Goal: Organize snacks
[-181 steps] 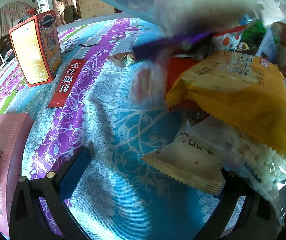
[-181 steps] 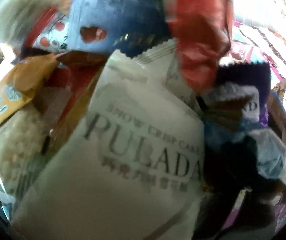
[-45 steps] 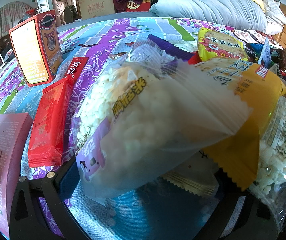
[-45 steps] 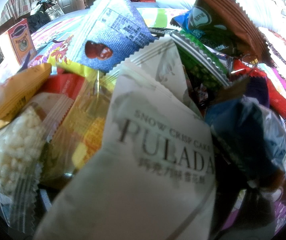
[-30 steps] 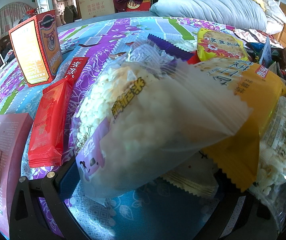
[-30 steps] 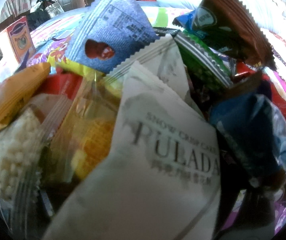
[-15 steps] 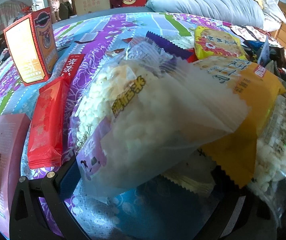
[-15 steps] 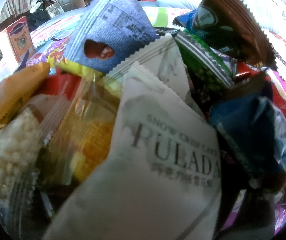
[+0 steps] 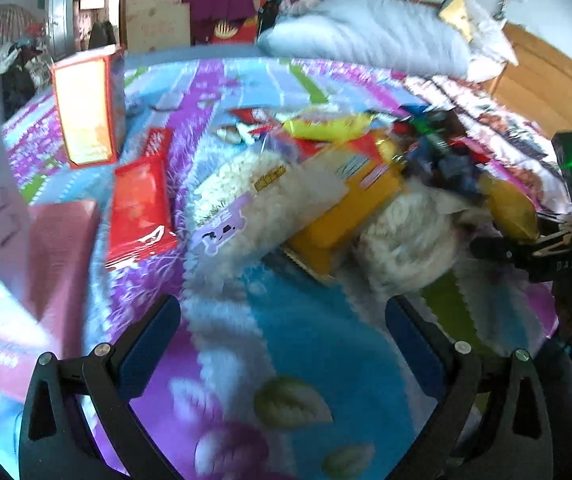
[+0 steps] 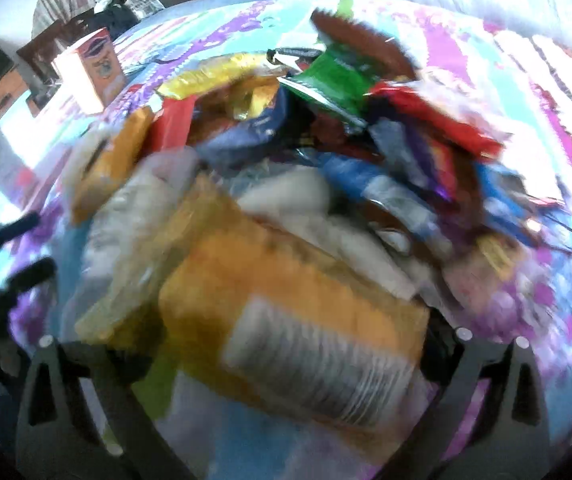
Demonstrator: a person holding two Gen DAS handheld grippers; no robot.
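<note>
Inspection found the snack pile (image 9: 369, 184) heaped on the patterned bedspread (image 9: 309, 344), unsorted. The pile serves as the landmark for all positions below.

Left gripper (image 9: 282, 336): spread wide and empty, fingers (image 9: 146, 340) parted over bare bedspread on the near side of the pile, touching nothing. Nearest to it in the pile lay a clear puffed-rice bag (image 9: 254, 208) with an orange-yellow packet (image 9: 349, 208) leaning against it.

Left of the pile, and apart from it, a red packet (image 9: 140, 208) lay flat; beyond that stood an orange-fronted box (image 9: 84, 108) upright, and a pink box (image 9: 58, 256) lay nearer the camera. These appeared already set aside, though that is a judgement only.

Right gripper (image 10: 282, 360): at the pile's near edge, with a yellow wrapper (image 10: 293, 328) bearing a barcode lying across the space between its fingers. Both pictures were blurred; whether the fingers were gripping that wrapper or merely had it resting between them could not be determined. In the left view this gripper appeared at the pile's right side.

Assessment: sorting was at an early stage, with most packets heaped together. The step in hand appeared to be choosing the next item. The next move would call for isolating one packet, likely the puffed-rice bag or the yellow wrapper, gripping a sealed edge, and lifting it clear without dragging neighbours.
</note>
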